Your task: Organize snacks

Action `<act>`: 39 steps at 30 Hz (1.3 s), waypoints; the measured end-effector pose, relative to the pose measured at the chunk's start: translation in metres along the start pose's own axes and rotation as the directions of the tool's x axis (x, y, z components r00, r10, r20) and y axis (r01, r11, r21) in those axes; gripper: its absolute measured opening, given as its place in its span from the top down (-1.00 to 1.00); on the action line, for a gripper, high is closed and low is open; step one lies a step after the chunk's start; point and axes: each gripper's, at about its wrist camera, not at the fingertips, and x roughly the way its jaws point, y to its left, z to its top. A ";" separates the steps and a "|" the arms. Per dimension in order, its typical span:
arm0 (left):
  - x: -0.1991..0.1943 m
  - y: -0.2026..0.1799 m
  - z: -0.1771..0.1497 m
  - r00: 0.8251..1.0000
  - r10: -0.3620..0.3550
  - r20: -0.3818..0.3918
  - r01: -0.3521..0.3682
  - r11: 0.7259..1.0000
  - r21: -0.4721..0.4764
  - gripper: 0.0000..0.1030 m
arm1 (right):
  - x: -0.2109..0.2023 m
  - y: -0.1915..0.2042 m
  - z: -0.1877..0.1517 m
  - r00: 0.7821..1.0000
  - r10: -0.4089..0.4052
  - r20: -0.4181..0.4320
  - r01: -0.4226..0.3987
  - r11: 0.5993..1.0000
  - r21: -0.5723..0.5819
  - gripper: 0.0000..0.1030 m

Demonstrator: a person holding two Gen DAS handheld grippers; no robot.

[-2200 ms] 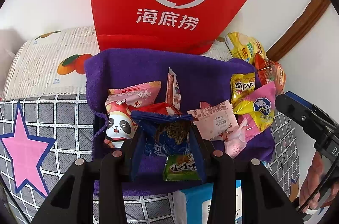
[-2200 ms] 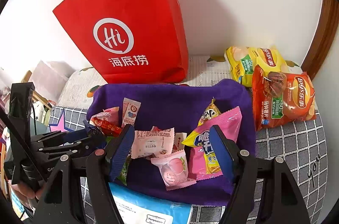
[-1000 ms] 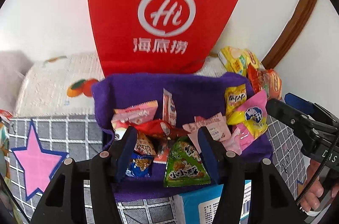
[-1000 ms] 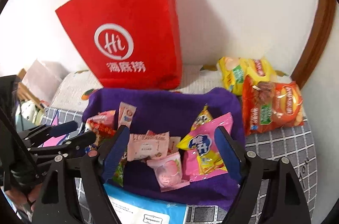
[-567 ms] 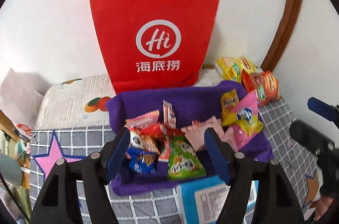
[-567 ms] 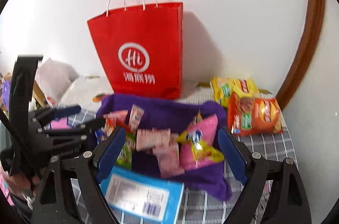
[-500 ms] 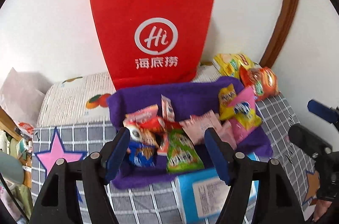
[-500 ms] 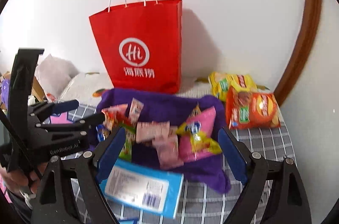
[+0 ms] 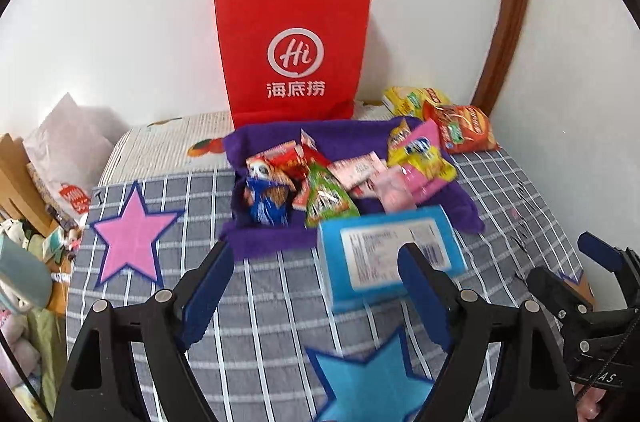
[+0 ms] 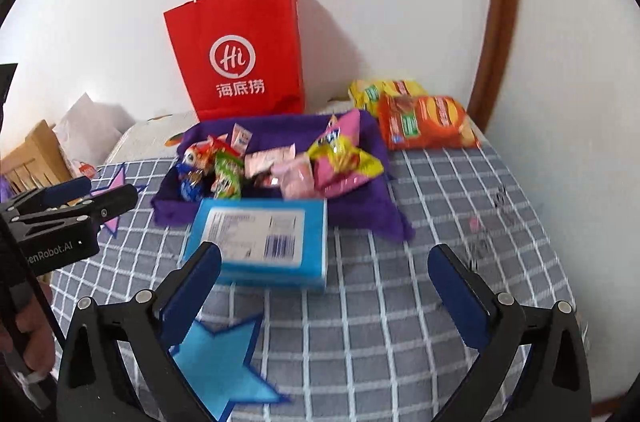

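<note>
While our left gripper [image 9: 316, 286] and right gripper [image 10: 324, 282] have just been opening, both empty | snacks [image 9: 340, 174] heaped on one purple cloth [image 9: 272, 242] | two chip bags [image 10: 424, 122] beside | one red bag [image 9: 292, 54]: "Hi"

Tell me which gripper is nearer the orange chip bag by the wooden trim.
Right. The right gripper hangs open over the checked cloth below and left of the orange chip bag. The left gripper, also open, sits farther left, beyond the blue box.

Red paper bag [image 9: 292, 50] printed "Hi" and "海底捞"; left gripper [image 10: 72, 200] body, partly cut off, "enRobot.AI"
</note>
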 end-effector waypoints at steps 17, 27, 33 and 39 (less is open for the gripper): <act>-0.086 -0.017 -0.062 0.995 0.018 0.103 -0.017 1.000 -0.012 -0.61 | -0.080 0.004 -0.050 0.998 -0.033 0.052 0.033 0.999 -0.013 -0.98; -0.095 -0.016 -0.067 0.992 0.020 0.122 -0.017 0.999 -0.029 -0.61 | -0.087 0.005 -0.055 0.997 -0.030 0.064 0.031 0.999 -0.013 -0.98; -0.097 -0.016 -0.068 0.992 0.023 0.126 -0.019 0.999 -0.035 -0.61 | -0.089 0.007 -0.056 0.997 -0.030 0.073 0.032 0.999 -0.015 -0.98; -0.098 -0.016 -0.069 0.991 0.023 0.129 -0.019 0.999 -0.035 -0.61 | -0.094 0.011 -0.058 0.996 -0.028 0.082 0.030 0.999 -0.017 -0.98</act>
